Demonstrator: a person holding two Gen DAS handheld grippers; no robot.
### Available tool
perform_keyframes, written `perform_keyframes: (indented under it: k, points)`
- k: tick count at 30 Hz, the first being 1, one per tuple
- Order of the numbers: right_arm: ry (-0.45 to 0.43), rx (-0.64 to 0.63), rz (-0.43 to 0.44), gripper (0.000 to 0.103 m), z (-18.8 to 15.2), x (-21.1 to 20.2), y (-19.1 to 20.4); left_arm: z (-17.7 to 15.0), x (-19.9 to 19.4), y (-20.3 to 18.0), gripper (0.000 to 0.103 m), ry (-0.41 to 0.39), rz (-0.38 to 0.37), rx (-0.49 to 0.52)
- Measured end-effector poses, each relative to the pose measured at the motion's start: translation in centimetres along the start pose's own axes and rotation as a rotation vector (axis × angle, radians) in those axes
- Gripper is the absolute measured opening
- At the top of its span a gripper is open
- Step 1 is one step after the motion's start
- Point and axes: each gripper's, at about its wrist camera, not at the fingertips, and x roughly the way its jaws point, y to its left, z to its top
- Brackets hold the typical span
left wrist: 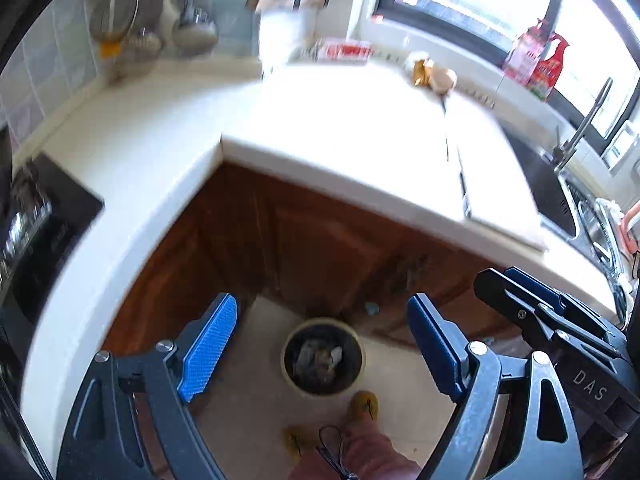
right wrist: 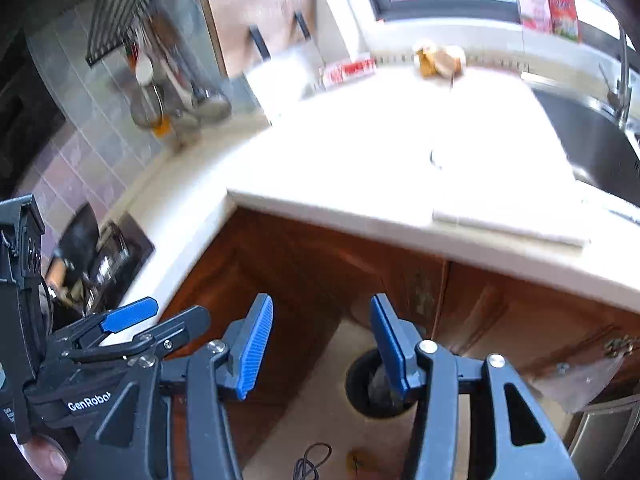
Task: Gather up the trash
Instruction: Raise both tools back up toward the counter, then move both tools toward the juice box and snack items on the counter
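Trash (left wrist: 435,76) at desk (left wrist: 344,128) back edge looks light, crumpled, soft; pinch its bulk. Left gripper (left wrist: 322,346) and right gripper (right wrist: 322,346) jaws spread, empty, above bin (left wrist: 322,356).

Daylight from window (left wrist: 480,4) overexposes white counter (left wrist: 340,128) (detail lost); motion blur throughout, fisheye bending edges.

bins: 1 — trash bin (left wrist: 322,356) | cutting boards: 1 — cutting board (right wrist: 504,152) | faucets: 1 — faucet (left wrist: 582,128) | red bags: 2 — red bags (left wrist: 536,60)
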Motion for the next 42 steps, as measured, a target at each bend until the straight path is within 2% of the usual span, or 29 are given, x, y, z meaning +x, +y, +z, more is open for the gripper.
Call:
perform_keyframes:
  k: [6,11,21,33,37,42]
  points:
    - [-0.118,0.007,-0.004,0.051,3.5,-2.8,1.2,4.1,-2.5,-1.0,0.087,-0.094,-0.015,0.037]
    - [-0.181,0.016,-0.009,0.052,6.3,-4.2,1.1,7.4,-4.2,-2.7,0.089,-0.165,-0.012,0.095]
    - [-0.261,0.005,-0.012,0.057,11.7,-5.3,-1.9,13.6,-4.4,-6.8,0.092,-0.262,0.01,0.162]
    - [-0.22,0.059,0.085,0.057,24.2,-2.1,-9.3,26.4,-0.4,-10.8,0.097,-0.319,0.126,0.172]
    - [-0.196,0.098,0.113,0.058,28.1,-0.8,-12.2,30.6,1.8,-11.7,0.097,-0.294,0.143,0.161]
    - [-0.166,0.144,0.121,0.063,31.8,1.1,-15.4,34.8,4.7,-12.9,0.097,-0.251,0.123,0.141]
